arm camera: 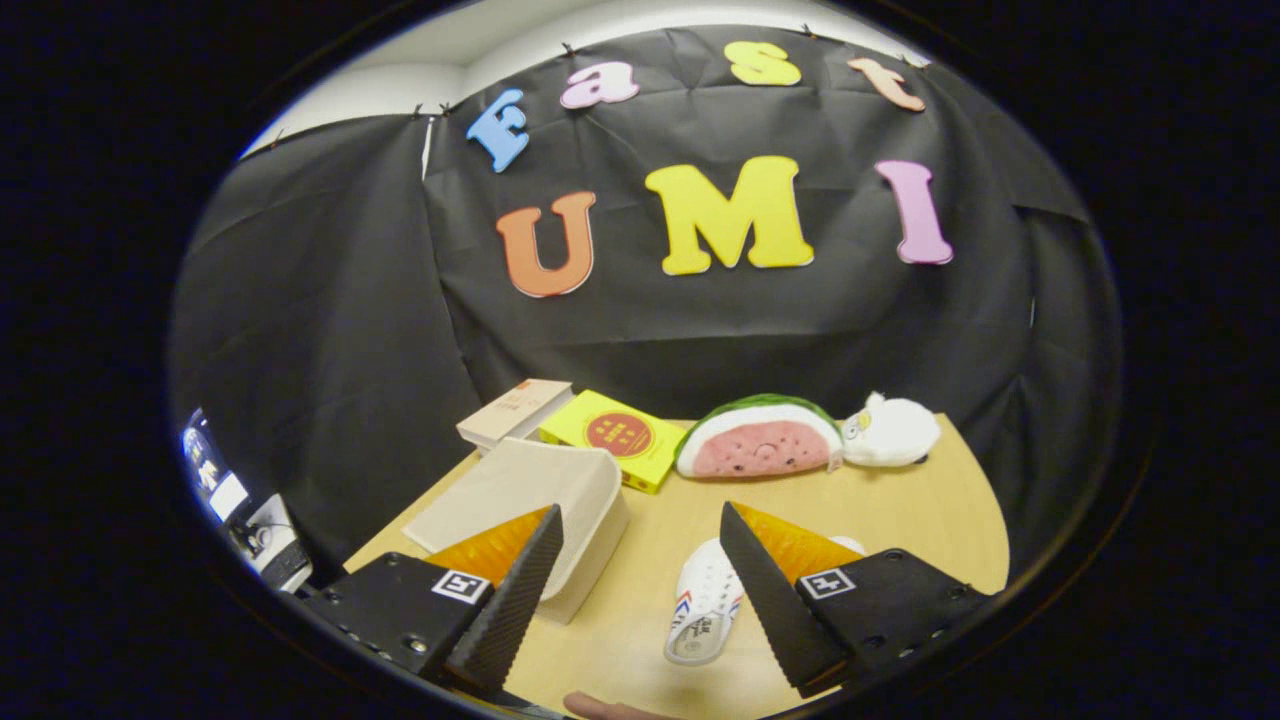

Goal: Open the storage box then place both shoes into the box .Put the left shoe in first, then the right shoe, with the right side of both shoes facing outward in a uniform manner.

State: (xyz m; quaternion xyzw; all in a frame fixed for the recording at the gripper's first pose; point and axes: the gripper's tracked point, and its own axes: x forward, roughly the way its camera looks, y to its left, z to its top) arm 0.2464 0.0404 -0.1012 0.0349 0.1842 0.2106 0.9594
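Wooden table [880,490] under black cloth: the gripper [640,560] hovers with fingers apart and empty, one white shoe [705,600] lying between them for an easy pick, the storage box [540,500] near left, lid apparently raised to receive it

Far across my wooden table [900,500], at twelve o'clock, a watermelon plush [758,440] lies beside a white owl plush [890,430] at one o'clock. At eleven o'clock, a yellow box [612,438] touches a beige box [515,410].
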